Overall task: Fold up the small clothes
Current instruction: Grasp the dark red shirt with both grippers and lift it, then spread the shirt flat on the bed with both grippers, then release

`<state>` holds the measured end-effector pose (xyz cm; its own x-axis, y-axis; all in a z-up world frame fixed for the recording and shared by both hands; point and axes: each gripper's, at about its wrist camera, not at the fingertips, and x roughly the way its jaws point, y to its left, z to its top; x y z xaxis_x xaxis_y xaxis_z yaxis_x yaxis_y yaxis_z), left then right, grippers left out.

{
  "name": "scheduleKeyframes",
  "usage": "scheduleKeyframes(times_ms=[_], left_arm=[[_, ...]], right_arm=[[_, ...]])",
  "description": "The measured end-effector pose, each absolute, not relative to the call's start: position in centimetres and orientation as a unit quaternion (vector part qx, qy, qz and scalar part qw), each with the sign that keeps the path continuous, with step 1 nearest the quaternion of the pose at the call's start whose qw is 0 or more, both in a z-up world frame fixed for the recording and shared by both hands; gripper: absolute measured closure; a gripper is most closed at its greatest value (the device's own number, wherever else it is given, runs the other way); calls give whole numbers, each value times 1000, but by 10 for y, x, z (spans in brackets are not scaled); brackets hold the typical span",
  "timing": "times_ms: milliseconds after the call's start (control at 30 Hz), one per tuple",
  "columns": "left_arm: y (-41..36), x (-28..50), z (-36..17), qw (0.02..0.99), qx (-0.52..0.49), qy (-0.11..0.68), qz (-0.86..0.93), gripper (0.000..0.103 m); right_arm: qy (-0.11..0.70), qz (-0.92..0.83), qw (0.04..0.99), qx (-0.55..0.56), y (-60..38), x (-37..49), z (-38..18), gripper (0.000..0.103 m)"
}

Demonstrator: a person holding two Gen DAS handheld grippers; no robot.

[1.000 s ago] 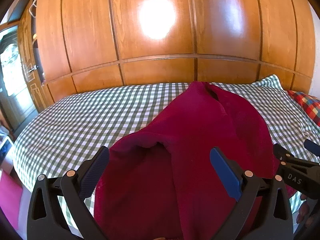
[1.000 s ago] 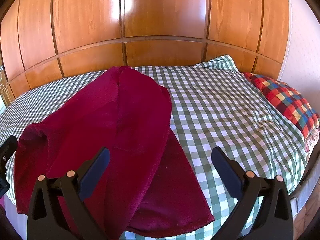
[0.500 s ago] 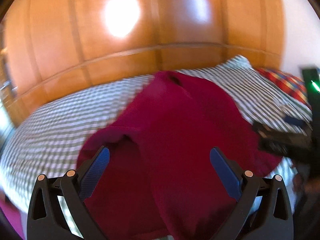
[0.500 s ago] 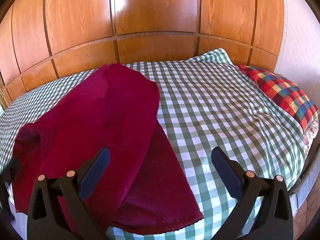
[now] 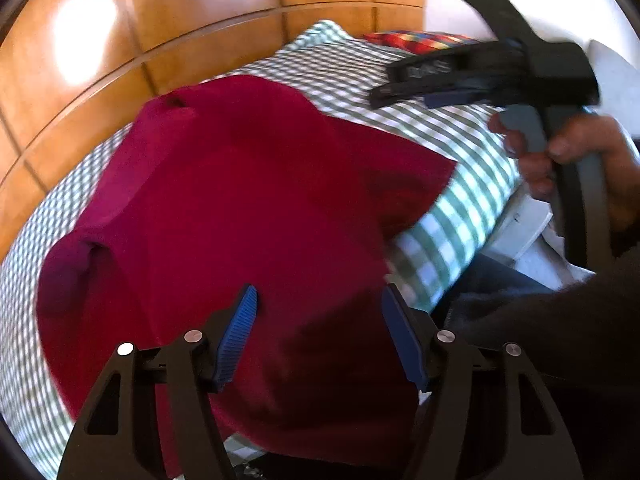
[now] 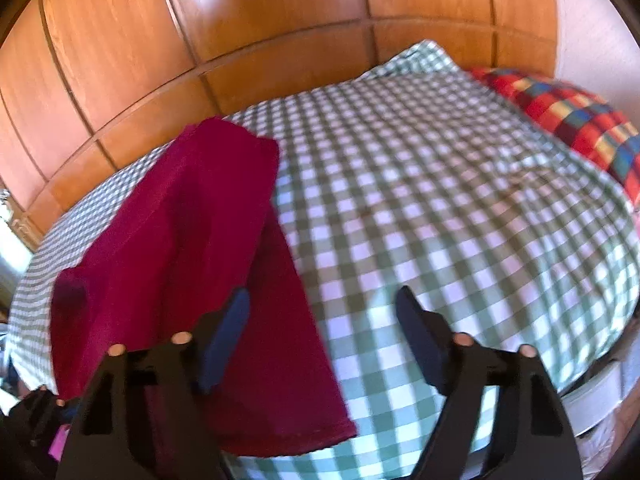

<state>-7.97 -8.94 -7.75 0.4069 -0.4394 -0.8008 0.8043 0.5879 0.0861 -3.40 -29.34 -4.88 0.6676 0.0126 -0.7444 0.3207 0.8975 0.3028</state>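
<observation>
A dark red garment [image 5: 224,216] lies loosely folded on the green-and-white checked bed [image 5: 460,148], its near hem at the bed's front edge. It also shows in the right wrist view [image 6: 188,248], left of centre. My left gripper [image 5: 320,332] is open, its blue pads over the garment's near edge, empty. My right gripper [image 6: 324,340] is open and empty, hovering above the garment's right edge and the checked sheet [image 6: 440,200]. The right gripper [image 5: 480,76] also shows in the left wrist view at upper right, held in a hand.
A wood-panelled wall [image 6: 240,40] runs behind the bed. A red, yellow and blue checked pillow [image 6: 568,120] lies at the far right. The bed's front edge and white frame [image 6: 592,400] show at lower right. A white wall stands on the right.
The left gripper has swung right and tilted, so the right gripper and hand now fill its upper right. Both grippers' jaws have narrowed somewhat. The right view has tilted.
</observation>
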Motion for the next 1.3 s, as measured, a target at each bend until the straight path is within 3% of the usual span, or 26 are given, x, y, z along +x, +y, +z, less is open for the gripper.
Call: scheduleKeyframes(times_ms=[100,133,167,233,267,333,367,667,967,1300], left_arm=[[-97,-86,-90,793,281,384,-380,40],[-100,-88,-95,794,293,380,-373,50],[-101,-87,-98,799,298,376,-364,67],[-94,-81,-94,805,274,380,-363,80],[-89,-78,-90,806,261,383,-369,96],[-75,-73,-77,811,221,385,-380,97],[-63,-69,-66,816,188,386,-388,97],[84,11,33,899,-61,326,-287,98],[214,127,70,943,-101,315,-35,98],[283,239,27,894,-86,398,187,103]], right_arm=[[411,-35,880,233,-284,-24,-56,48],[419,-17,877,235,-277,-19,-59,50],[428,0,872,235,-271,-15,-63,52],[447,22,866,223,-259,-6,-71,60],[454,28,865,211,-252,-1,-75,68],[459,39,865,201,-243,3,-76,94],[454,44,868,195,-240,2,-72,95],[381,6,916,128,-277,-5,-3,97],[356,-167,918,41,-383,50,33,97],[428,-280,859,15,-460,141,-8,97]])
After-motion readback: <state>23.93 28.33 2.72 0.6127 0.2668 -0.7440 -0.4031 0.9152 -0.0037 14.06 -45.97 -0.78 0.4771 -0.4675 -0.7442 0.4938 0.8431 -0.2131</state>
